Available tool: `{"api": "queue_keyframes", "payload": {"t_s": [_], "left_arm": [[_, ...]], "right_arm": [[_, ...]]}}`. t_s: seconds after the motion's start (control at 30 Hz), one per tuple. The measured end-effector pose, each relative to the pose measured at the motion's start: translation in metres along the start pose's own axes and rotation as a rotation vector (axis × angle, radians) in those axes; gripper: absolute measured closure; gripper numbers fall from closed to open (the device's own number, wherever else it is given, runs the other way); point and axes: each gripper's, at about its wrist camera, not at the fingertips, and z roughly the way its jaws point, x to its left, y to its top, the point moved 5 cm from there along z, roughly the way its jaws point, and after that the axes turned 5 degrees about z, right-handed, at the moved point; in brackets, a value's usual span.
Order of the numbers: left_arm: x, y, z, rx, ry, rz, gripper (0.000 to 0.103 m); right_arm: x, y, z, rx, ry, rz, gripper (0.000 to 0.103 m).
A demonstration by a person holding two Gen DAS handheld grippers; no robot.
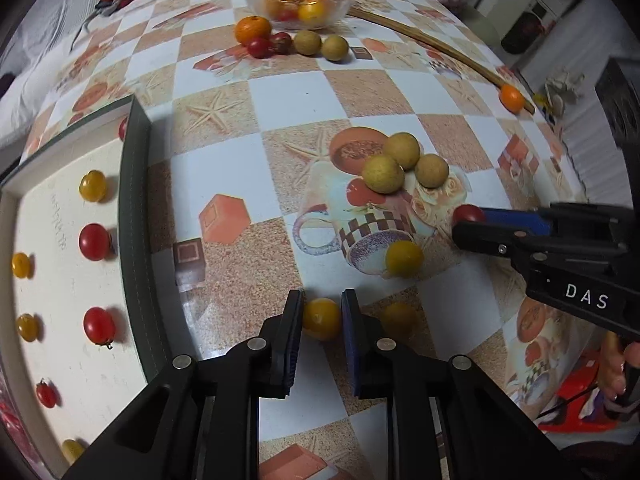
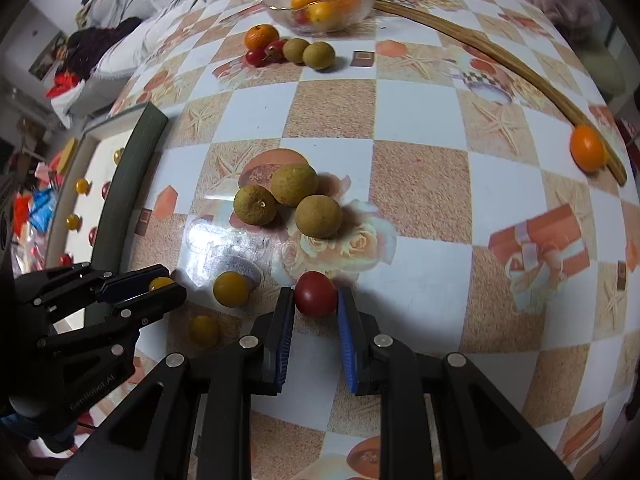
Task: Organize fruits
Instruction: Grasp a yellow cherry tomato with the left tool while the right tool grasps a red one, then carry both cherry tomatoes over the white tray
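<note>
My left gripper [image 1: 321,312] has its jaws around a yellow cherry tomato [image 1: 321,319] on the table, pads touching or nearly touching its sides. It also shows in the right wrist view [image 2: 160,284]. My right gripper [image 2: 315,300] has its jaws around a red cherry tomato [image 2: 315,294], seen in the left wrist view too [image 1: 468,214]. Two more yellow tomatoes [image 1: 404,258] [image 1: 398,318] lie loose nearby. A white tray [image 1: 60,280] on the left holds rows of red and yellow tomatoes. Three longans [image 2: 288,200] sit mid-table.
A glass bowl [image 1: 340,4] with oranges stands at the far edge, with an orange [image 1: 253,29], two red tomatoes and two longans [image 1: 320,45] before it. A bamboo stick [image 2: 500,60] curves along the right, a small orange [image 2: 587,148] by its end.
</note>
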Motion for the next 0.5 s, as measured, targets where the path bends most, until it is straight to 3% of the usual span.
{"api": "queue_keyframes", "payload": {"t_s": [0.5], "left_arm": [[0.017,-0.007,-0.031,-0.049,-0.011,-0.052,0.082]], "right_arm": [[0.014,0.008,-0.011,-0.008,0.017,0.001,0.079]]}}
